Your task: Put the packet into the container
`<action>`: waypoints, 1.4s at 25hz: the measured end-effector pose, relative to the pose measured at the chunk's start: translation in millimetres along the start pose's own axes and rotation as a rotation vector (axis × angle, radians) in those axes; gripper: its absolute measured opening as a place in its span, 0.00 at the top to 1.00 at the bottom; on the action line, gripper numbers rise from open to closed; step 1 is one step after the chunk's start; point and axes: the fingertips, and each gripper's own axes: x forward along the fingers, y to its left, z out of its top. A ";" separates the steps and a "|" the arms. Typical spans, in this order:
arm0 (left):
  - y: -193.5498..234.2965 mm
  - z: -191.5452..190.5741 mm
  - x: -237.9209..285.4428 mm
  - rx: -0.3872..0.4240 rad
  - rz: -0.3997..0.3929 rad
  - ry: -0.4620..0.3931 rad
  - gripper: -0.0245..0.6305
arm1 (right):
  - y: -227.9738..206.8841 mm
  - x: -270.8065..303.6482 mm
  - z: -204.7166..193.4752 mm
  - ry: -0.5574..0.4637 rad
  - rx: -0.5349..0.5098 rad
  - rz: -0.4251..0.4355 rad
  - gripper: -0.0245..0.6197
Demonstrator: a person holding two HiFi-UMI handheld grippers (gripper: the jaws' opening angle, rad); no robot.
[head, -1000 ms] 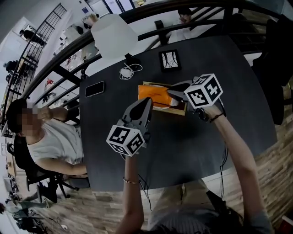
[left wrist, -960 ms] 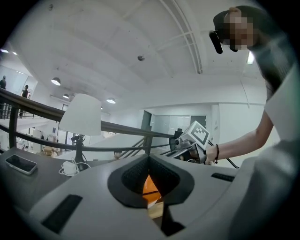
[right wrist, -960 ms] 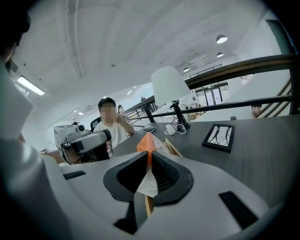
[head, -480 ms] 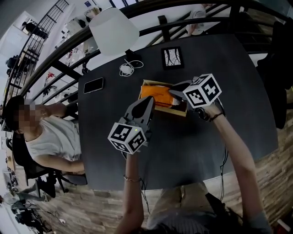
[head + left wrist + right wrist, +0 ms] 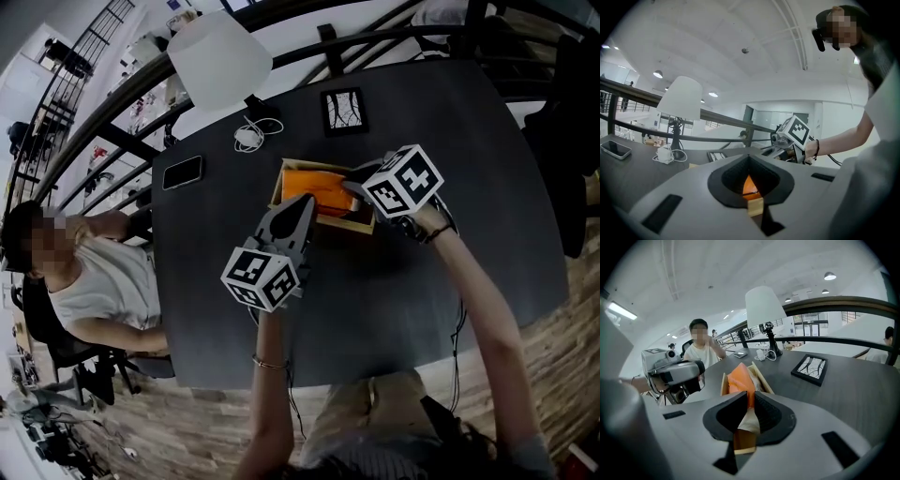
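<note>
The right gripper [image 5: 749, 405] is pinching the orange packet [image 5: 739, 379] by its end to feed it lengthwise into the wooden box [image 5: 761, 377]; the left gripper [image 5: 751, 187] is hovering nearby, closed and empty.

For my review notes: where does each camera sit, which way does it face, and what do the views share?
Head view: on the person's head, looking steeply down at the dark table; both forearms, left gripper and right gripper show.
Left gripper view: rides the left gripper, facing along its shut jaws toward the open wooden box; the right forearm shows.
Right gripper view: rides the right gripper, facing along jaws pinching the orange packet at the box.
Shared: both gripper views show packet, box and white lamp.
</note>
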 end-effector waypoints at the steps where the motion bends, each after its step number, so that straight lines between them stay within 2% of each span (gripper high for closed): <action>1: -1.2 -0.6 1.2 -0.001 -0.001 0.001 0.95 | -0.3 0.4 -1.9 0.012 -0.014 -0.009 0.90; 8: -9.1 -6.3 8.4 -0.004 -0.011 0.012 0.95 | -1.0 0.5 -4.5 0.020 -0.042 -0.039 0.90; 12: -9.5 -5.4 8.0 -0.005 -0.012 0.010 0.95 | 0.8 0.5 -3.8 0.016 -0.082 -0.090 0.90; 15: -9.8 -4.7 7.8 -0.003 -0.014 0.007 0.95 | 2.6 -2.1 5.0 -0.032 -0.113 -0.118 0.88; 17: -10.7 -4.1 7.3 -0.002 -0.015 0.005 0.95 | 6.1 -4.7 12.0 -0.068 -0.106 -0.111 0.79; 24: -22.7 15.6 -7.2 0.019 -0.018 -0.022 0.95 | 34.0 -32.3 27.7 -0.210 -0.024 -0.076 0.79; 28: -38.9 29.0 -20.5 0.040 -0.026 -0.030 0.95 | 60.6 -56.2 30.6 -0.273 -0.025 -0.046 0.80; 32: -58.7 38.1 -33.3 0.077 -0.037 -0.028 0.95 | 85.8 -83.3 35.5 -0.354 -0.028 -0.039 0.91; 35: -77.0 47.4 -45.2 0.102 -0.042 -0.030 0.95 | 108.6 -104.7 38.4 -0.391 -0.044 -0.026 0.94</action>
